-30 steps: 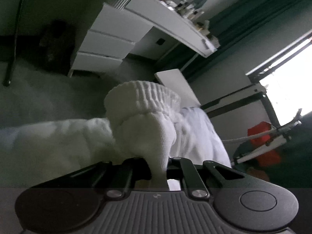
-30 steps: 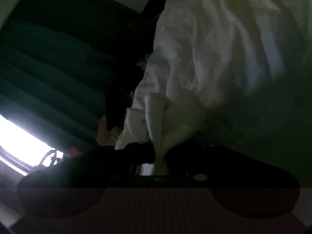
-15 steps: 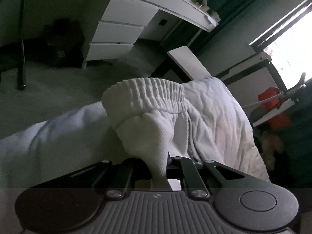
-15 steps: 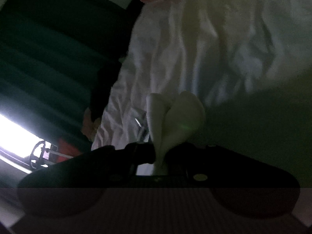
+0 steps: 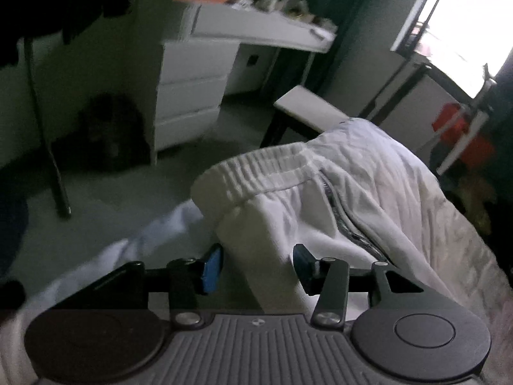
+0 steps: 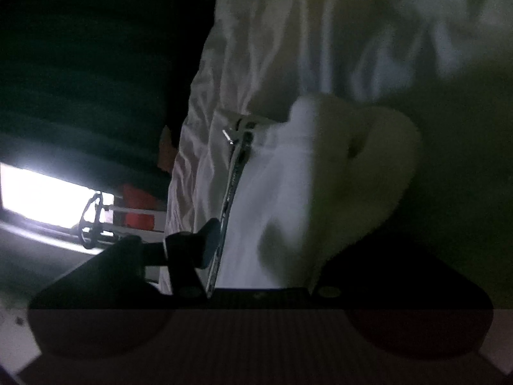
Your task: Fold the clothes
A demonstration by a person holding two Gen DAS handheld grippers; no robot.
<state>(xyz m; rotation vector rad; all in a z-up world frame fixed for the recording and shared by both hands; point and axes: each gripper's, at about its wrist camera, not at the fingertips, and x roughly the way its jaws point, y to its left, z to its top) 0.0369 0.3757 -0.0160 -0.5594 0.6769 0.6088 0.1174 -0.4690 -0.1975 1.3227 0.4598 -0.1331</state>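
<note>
Between the parted left tongs [image 5: 258, 268], the white garment's [image 5: 282, 224] ribbed hem apparently lies loose.

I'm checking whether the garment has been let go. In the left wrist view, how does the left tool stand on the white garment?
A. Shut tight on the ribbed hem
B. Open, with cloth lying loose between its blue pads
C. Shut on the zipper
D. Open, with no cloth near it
B: the left tool has its blue pads spread wide, and the white garment lies loose between them, unpinched.
</note>
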